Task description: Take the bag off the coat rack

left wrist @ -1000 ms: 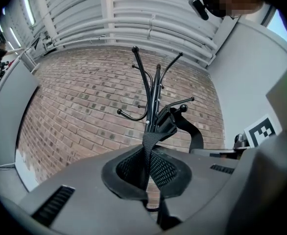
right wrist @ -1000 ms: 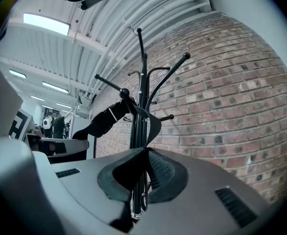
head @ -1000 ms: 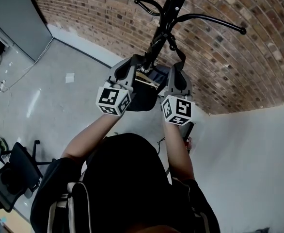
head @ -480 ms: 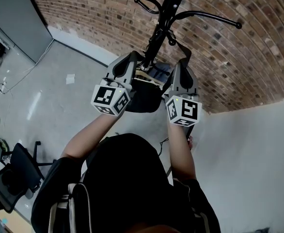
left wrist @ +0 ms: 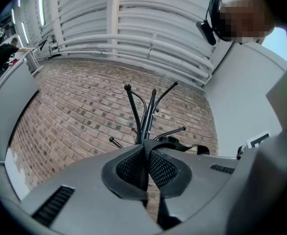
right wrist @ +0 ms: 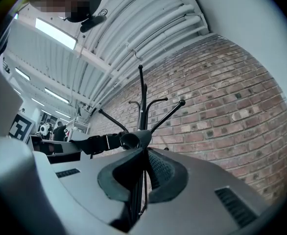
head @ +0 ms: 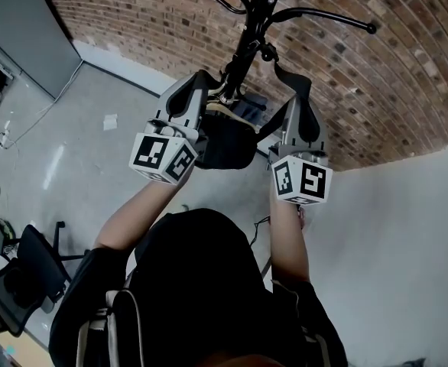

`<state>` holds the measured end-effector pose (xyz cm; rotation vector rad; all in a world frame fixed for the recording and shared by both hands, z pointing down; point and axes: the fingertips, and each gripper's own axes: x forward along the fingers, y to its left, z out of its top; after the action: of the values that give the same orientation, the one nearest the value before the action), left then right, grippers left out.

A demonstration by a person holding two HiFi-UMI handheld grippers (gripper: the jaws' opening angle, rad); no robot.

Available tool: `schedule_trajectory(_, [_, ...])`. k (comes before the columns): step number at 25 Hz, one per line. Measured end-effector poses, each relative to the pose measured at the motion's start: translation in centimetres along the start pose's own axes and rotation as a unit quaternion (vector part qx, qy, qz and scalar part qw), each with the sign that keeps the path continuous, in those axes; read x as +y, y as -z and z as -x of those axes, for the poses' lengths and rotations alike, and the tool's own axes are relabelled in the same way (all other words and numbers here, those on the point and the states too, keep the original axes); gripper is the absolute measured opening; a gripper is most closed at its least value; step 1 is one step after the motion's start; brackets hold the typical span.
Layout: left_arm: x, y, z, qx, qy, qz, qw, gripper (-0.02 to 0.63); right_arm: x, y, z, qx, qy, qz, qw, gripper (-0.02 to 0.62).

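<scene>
Grippers sit wider apart than a second ago. Your left gripper [left wrist: 146,153] and right gripper [right wrist: 144,153] each pinch strap [left wrist: 184,147], jaws near closed. Bag [head: 224,140] hangs between them, beside coat rack [head: 251,33] pole. Strap seemingly not yet clear of hook; lift-off and pull-away remain.

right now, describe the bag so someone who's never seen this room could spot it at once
Start at the brick wall; the black coat rack stands before it. Beside its pole is a dark bag, between the left gripper and right gripper, each shut on its black strap. It is the one soft, bulky shape among the rack's thin bare arms.
</scene>
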<state>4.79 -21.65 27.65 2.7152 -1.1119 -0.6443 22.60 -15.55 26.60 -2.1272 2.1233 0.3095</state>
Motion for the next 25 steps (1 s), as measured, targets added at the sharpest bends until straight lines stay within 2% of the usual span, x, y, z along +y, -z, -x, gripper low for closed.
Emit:
schedule_trajectory(5, [0.2, -2.1, 1.6, -0.009, -0.002, 0.002, 1.0000, 0.021, -0.2, -1.1, 1.1, -0.015, 0.011, -0.021, 1.000, 0.021])
schedule_trajectory(11, [0.9, -2.7, 3.9, -0.010, -0.009, 0.009, 0.9999, 0.021, 1.0, -1.9, 2.7, -0.022, 0.009, -0.026, 0.999, 0.021])
schedule_trajectory(21, [0.7, -4.4, 4.4, -0.025, 0.007, 0.026, 0.9993, 0.021, 1.4, -3.4, 4.0, -0.035, 0.019, -0.029, 0.999, 0.021])
schedule_trajectory(25, [0.9, -5.2, 5.3, -0.035, 0.001, 0.031, 0.9989, 0.021, 0.6, -4.4, 5.1, -0.047, 0.032, -0.037, 0.998, 0.021])
